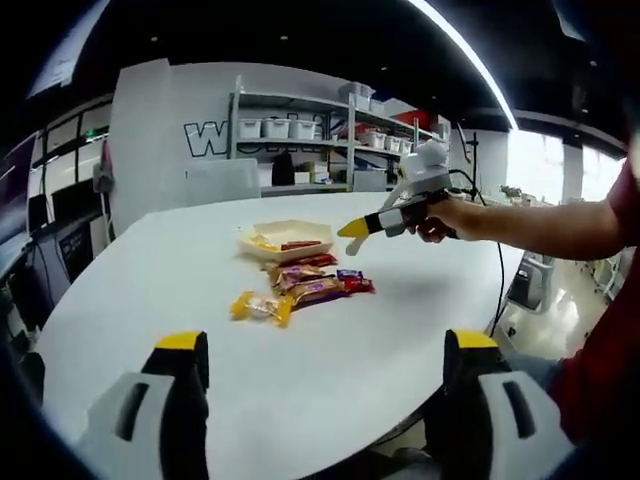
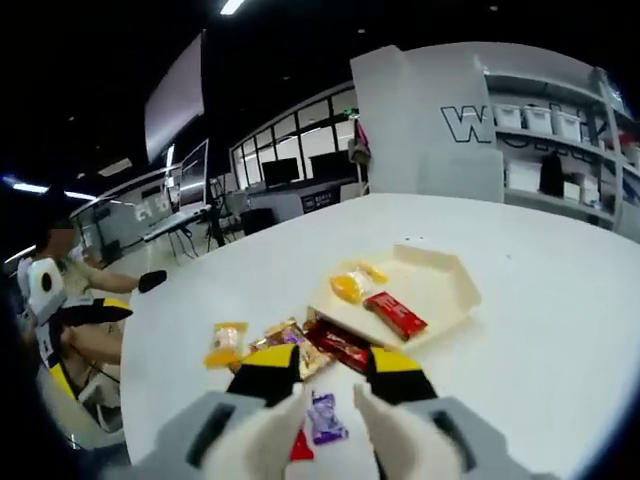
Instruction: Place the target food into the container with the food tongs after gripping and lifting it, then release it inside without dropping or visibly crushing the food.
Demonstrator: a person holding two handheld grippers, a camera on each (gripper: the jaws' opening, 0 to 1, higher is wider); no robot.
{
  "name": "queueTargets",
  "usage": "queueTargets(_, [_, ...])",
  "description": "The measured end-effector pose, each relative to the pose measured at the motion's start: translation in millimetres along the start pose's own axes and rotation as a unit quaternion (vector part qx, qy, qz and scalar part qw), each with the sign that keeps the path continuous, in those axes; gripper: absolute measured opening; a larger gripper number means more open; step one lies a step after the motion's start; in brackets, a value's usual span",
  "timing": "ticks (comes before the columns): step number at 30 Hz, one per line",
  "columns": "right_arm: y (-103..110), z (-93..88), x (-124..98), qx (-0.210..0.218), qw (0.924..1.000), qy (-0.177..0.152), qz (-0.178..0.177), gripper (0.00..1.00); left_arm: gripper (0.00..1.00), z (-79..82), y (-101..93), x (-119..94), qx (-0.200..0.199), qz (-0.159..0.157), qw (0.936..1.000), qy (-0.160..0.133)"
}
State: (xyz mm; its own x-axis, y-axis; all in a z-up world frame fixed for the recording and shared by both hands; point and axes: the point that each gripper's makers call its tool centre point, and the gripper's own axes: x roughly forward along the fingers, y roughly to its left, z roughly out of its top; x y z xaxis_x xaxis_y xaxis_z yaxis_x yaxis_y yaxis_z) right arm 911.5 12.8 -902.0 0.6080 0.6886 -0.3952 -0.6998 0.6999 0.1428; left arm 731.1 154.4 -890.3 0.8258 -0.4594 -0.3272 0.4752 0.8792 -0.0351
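A: Nearest first: how is the right tool?

B: Jaws parted, holding nothing, right above a purple packet on the white bench.

A: And the left tool?

B: Wide open, empty.

A: Farther out?

B: Loose snack packets, then the cream tray holding a red bar and a yellow snack.
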Motion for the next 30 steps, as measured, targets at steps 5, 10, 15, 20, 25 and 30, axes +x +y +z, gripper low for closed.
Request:
queueTargets(5, [1, -4.7, 1, 0.000, 1.0000, 0.004, 0.003, 0.21, 0.95, 0.5, -1.4, 1, 0.002, -0.001, 1.0000, 0.002])
queueTargets(10, [7, -14.3, 6, -0.010, 0.9998, 0.017, 0.008, 0.21, 0.95, 0.4, -1.3, 1, 0.007, 0.000, 1.0000, 0.006])
queueTargets(15, [10, -22.6, 11, -0.015, 0.9996, 0.024, 0.009, 0.21, 0.95, 0.3, -2.2, 2, 0.006, -0.001, 1.0000, 0.006])
queueTargets(20, [9, -27.5, 12, -0.024, 0.9993, 0.029, 0.004, 0.21, 0.98, -5.4, -1.6, 3, 0.000, 0.002, 0.9998, 0.018])
queueTargets(25, [6, -30.0, 13, -0.022, 0.9992, 0.034, 0.002, 0.20, 0.97, -4.1, -2.6, 4, 0.005, 0.000, 0.9999, 0.016])
queueTargets(30, [5, -30.3, 13, -0.030, 0.9989, 0.036, -0.004, 0.17, 0.97, -5.3, -2.6, 6, 0.008, -0.002, 0.9997, 0.021])
